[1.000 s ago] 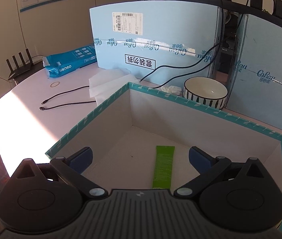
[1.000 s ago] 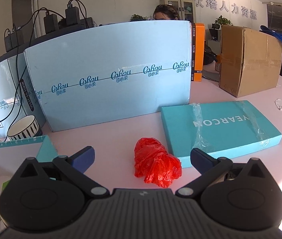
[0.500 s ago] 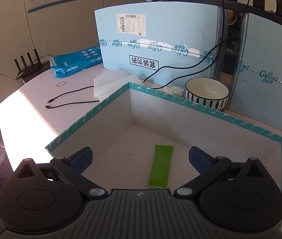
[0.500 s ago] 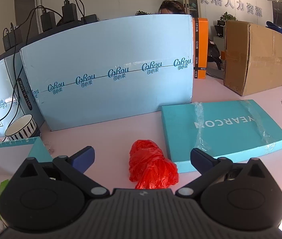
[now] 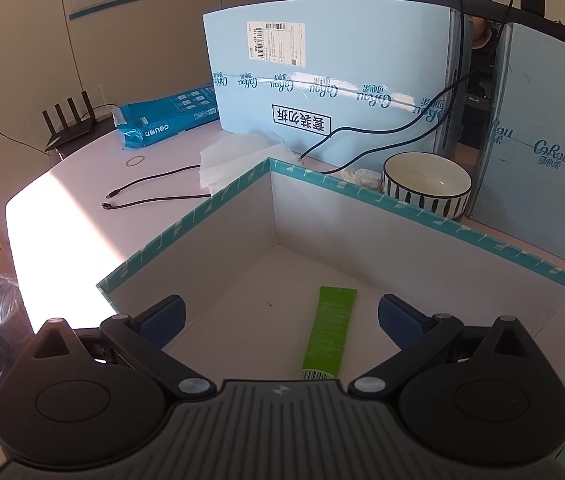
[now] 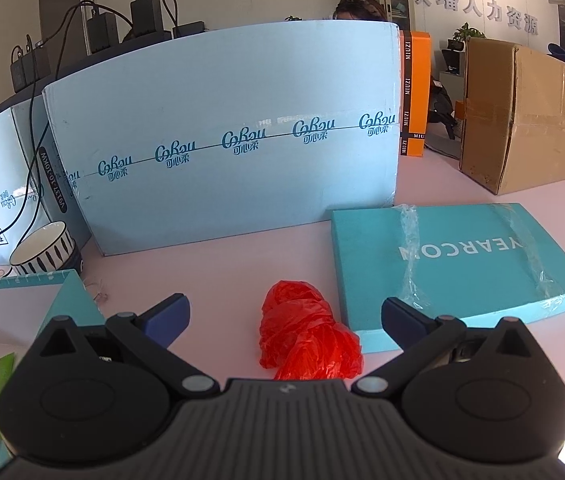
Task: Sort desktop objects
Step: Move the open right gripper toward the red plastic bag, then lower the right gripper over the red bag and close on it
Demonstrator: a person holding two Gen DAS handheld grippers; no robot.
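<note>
A green tube (image 5: 330,330) lies flat on the floor of an open teal-rimmed box (image 5: 422,210). My left gripper (image 5: 280,316) is open and empty above the box, with the tube between its fingers. A crumpled red plastic bag (image 6: 308,336) lies on the pink table beside a flat teal box lid (image 6: 454,264). My right gripper (image 6: 284,314) is open and empty just above the bag, which sits between its fingers. The teal box's corner (image 6: 54,280) and the green tube (image 6: 0,392) show at the left of the right wrist view.
A striped bowl (image 5: 426,184) stands behind the box against tall light-blue cartons (image 5: 322,80). White tissues (image 5: 238,156), a black cable (image 5: 150,196), a rubber band (image 5: 135,161) and a blue packet (image 5: 166,120) lie at the left. A brown carton (image 6: 522,112) stands at the far right.
Both grippers have drawn back and up a little, so the green tube and the red bag sit slightly further forward between the fingers. Nothing was grasped or released.
</note>
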